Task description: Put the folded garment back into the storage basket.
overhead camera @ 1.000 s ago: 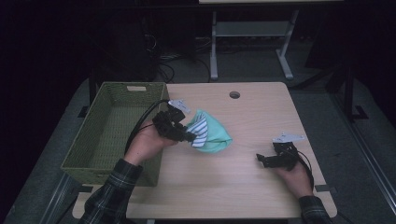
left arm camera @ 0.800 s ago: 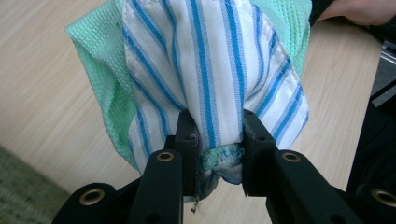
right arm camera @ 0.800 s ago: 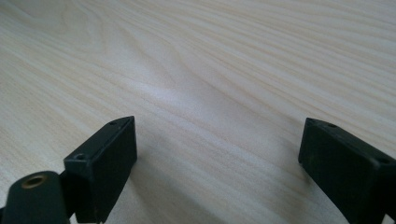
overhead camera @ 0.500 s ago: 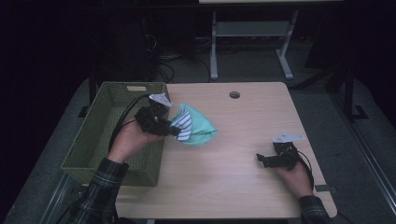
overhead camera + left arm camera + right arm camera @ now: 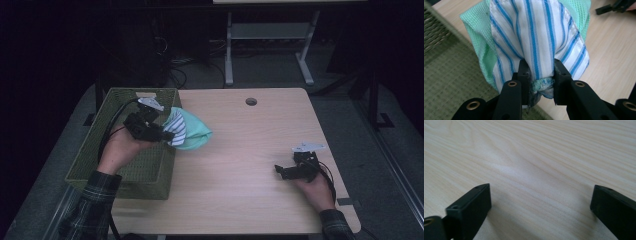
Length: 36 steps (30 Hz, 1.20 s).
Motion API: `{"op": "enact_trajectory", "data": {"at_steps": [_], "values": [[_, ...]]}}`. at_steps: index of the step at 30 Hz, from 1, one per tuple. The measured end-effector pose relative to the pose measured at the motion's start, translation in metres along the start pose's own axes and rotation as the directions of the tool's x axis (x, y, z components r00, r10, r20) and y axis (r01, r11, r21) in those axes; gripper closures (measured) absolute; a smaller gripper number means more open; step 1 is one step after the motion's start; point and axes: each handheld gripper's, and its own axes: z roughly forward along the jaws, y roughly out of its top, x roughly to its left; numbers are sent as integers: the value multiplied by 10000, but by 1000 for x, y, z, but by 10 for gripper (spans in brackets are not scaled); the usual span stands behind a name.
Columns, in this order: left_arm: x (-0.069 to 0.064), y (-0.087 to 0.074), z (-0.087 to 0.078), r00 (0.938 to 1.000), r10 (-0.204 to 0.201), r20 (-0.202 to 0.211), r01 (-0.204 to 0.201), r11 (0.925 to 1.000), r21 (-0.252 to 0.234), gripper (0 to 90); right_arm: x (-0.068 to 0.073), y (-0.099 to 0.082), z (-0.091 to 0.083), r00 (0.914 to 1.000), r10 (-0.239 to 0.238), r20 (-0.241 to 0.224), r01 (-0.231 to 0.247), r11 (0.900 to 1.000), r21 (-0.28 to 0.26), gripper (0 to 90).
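Clamped on a bunched corner of cloth, your left gripper (image 5: 161, 134) holds the bundle of white blue-striped fabric and mint-green waffle-weave towel (image 5: 192, 132) up off the wood, right at the near-right rim of the olive-green woven rectangular basket (image 5: 87, 150). From the left gripper view you can see why the hold works: both black jaws pinch a gathered wad (image 5: 541, 83) of the striped cloth and a frayed terry edge, so the layers hang together as one lump instead of spreading. Judging by where you carry it, the bundle is on its way into the basket, and gripping it by one gathered end keeps the loose part trailing where it can drop in last.

Its long axis runs roughly level across the high view, from the pinched end at the basket's wall out toward the middle of the light wooden tabletop (image 5: 250, 165); the rounded green end points away from the basket, toward the right. It straddles the rim, partly over the basket, mostly over the table.

Further right, your right gripper (image 5: 280, 171) rests near the table's right edge, well apart from the cloth. Its jaws have just been opening and stand spread wide with nothing between them but bare wood.
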Motion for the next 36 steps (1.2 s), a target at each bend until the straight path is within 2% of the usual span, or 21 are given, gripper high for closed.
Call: {"op": "enact_trajectory", "data": {"at_steps": [10,16,19,22,25,27,30,36], "values": [[18,-19,-15,9967,-583,-566,582,9983,-26,720,0,0,0,10000,72,20,-72,10000,18,18],[29,-30,-23,9896,-1027,-1004,1023,9947,-90,718,0,0,0,10000,69,17,-69,10000,18,18],[37,-37,-25,9822,-1376,-1276,1367,9905,-162,717,0,0,0,10000,68,13,-68,10000,17,19],[45,-45,-26,9695,-1808,-1657,1787,9835,-279,716,0,0,0,10000,60,9,-60,10000,18,19],[51,-53,-26,9604,-2059,-1879,2037,9785,-315,715,0,0,0,10000,68,8,-68,10000,19,19],[56,-60,-26,9516,-2325,-2011,2293,9726,-392,714,0,0,0,10000,74,8,-74,10000,24,19],[62,-69,-27,9416,-2525,-2227,2511,9673,-353,714,0,0,0,10000,62,5,-62,10000,22,19],[74,-86,-19,9275,-2810,-2465,2833,9587,-269,714,0,0,0,10000,52,-2,-52,10000,26,19]]}}
